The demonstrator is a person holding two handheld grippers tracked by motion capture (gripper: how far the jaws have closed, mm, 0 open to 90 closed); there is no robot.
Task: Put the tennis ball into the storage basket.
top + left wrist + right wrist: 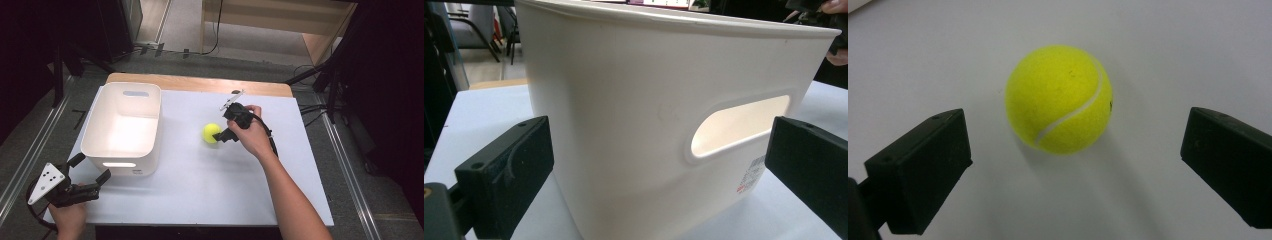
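A yellow tennis ball [211,133] rests on the white tabletop [200,190], right of a white plastic bin [122,127] that has handle cut-outs. My right gripper [222,127] hovers just right of the ball and is open. In the right gripper view the ball [1058,97] lies just ahead of the right gripper [1078,137], centred on the gap between its jaws and touching neither. My left gripper [91,168] is open at the table's front left, pointing at the bin's near wall [634,100]. That wall and its handle hole stand close before the left gripper [659,150].
The white top lies on a wooden table whose back edge [200,82] shows behind the bin. Dark stands [330,70] and cables stand on the floor at the back right, and metal rails [30,155] run along both sides.
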